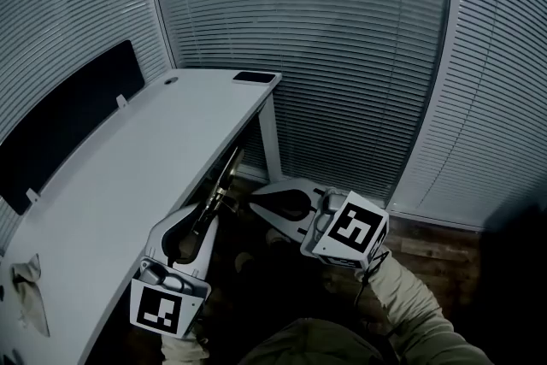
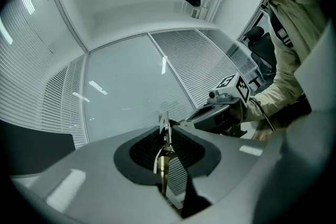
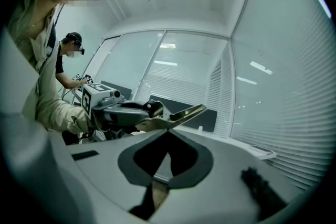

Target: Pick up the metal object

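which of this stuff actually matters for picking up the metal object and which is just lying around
For the job:
metal object, clamped in the left gripper
right gripper, shut and empty

Lying about:
dark flat slab at the far end of the desk
crumpled cloth at its near end
dark divider panel

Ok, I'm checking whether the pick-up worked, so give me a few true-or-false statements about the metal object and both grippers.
1. The left gripper is shut on the metal object. True.
2. The metal object lies on the white desk. False: it is off the desk, held beside its near edge.
3. The right gripper also grips the metal object. False: its jaws are together with nothing between them.
4. A dark flat thing lies at the desk's far end. True.
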Motion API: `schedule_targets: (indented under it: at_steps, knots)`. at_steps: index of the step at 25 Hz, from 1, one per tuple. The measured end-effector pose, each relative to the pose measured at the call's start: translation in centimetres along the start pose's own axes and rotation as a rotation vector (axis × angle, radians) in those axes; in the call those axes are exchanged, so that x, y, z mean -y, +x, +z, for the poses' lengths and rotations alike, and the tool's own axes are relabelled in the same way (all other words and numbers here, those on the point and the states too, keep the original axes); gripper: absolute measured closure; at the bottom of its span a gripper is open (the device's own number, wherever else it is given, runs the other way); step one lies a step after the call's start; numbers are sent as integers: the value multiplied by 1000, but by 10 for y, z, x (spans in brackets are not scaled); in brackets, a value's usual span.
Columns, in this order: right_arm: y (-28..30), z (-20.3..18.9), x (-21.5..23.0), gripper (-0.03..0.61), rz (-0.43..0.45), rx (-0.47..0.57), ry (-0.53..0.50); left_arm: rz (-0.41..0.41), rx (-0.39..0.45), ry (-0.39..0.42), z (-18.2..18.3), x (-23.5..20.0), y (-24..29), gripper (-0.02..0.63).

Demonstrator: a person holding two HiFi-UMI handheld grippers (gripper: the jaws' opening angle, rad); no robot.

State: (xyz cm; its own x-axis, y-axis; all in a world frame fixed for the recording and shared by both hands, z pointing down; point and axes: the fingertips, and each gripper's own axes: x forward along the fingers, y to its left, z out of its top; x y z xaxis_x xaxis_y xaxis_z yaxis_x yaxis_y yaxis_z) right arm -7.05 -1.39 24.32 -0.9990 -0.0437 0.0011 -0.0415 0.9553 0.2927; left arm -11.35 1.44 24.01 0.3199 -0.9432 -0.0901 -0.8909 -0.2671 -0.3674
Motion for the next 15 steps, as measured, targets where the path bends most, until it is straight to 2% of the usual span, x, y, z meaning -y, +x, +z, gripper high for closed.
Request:
schedule_targets:
  at_steps: [7,15]
  knots:
    - [0,10,-27,577,-17,0,-16,-12,22,-1,4,6,-26,537]
    - [2,18,-27,577,-15,-3,-17,1,34,-19,9,0,-29,538]
